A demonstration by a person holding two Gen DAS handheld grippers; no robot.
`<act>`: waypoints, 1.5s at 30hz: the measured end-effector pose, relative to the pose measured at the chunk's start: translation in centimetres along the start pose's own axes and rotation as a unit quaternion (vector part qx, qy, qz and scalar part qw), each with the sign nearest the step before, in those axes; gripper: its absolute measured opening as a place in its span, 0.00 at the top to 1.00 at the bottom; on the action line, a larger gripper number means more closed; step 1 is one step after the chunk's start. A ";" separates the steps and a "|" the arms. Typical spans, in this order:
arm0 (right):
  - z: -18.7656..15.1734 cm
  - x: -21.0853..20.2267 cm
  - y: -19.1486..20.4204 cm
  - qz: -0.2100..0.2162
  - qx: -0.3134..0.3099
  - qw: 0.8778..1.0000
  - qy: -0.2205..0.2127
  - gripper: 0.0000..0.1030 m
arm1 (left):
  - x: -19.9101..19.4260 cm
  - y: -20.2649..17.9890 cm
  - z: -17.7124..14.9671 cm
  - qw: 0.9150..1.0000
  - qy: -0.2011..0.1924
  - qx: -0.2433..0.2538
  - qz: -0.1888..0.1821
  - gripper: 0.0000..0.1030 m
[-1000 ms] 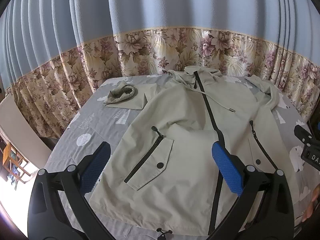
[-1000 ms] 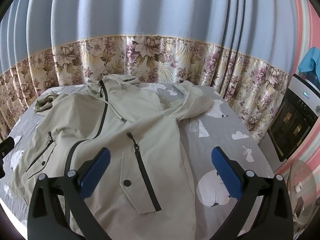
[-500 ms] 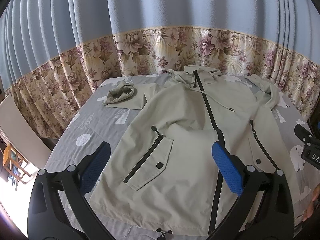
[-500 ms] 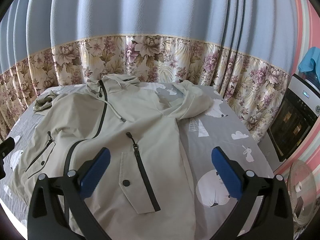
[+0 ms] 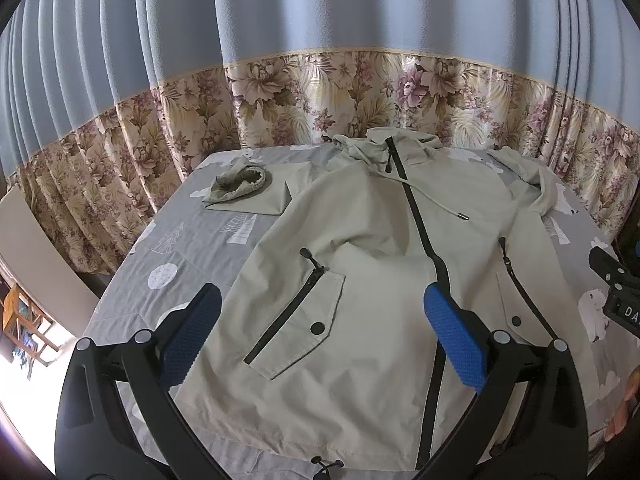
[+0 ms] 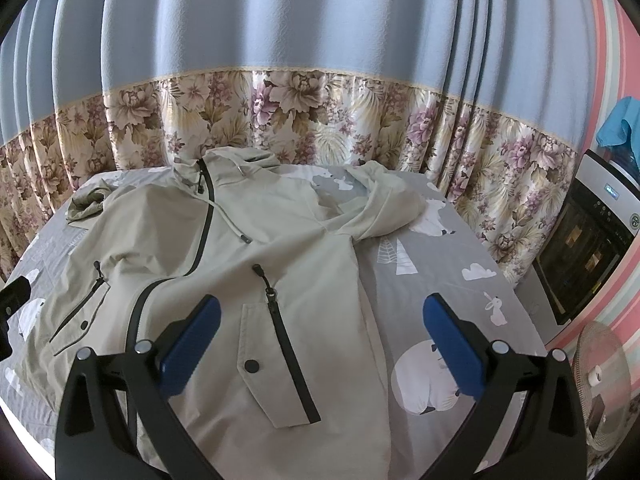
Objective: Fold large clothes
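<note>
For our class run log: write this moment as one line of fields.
stage: pre-grasp | jacket: spread flat, zipped, on bed | left gripper: open, empty | right gripper: open, empty

Matt woven cloth jacket [image 5: 360, 248]

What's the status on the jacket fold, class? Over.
Left gripper open, empty. Right gripper open, empty. Jacket flat on bed, zipped, unfolded. Nothing blocking.

A bed [image 5: 192, 248] under a grey sheet printed with white bears, trees and clouds stands against pleated blue curtains [image 6: 280, 16] with a floral lower band [image 6: 304, 120]. At the right is a pink striped wall [image 6: 616, 92], a black-fronted appliance [image 6: 584, 248] and a floor fan [image 6: 600, 384]. Bright daylight enters at the lower left [image 5: 24, 360].
</note>
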State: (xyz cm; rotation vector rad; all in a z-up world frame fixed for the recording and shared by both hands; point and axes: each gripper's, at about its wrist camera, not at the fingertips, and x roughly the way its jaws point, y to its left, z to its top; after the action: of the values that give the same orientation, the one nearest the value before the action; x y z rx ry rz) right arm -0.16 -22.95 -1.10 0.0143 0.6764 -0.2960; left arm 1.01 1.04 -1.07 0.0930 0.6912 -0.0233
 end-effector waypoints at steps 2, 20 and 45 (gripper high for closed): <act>0.0 0.0 0.0 0.000 0.000 1.000 0.000 0.02 | 0.0 0.1 0.1 1.000 0.001 0.000 -0.004 0.03; 0.1 0.5 0.6 0.024 -0.041 0.999 -0.003 0.02 | 0.7 2.8 1.3 0.998 -0.049 -0.018 0.032 0.03; 12.9 7.9 1.5 -0.014 -0.145 0.988 -0.057 0.02 | 26.1 16.4 11.4 0.995 0.097 -0.034 0.012 0.19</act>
State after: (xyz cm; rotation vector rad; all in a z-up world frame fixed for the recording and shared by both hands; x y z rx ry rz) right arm 14.04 -25.02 3.96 -0.2887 0.6021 -0.2208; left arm 29.22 16.51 -7.69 0.0377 0.8850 0.0332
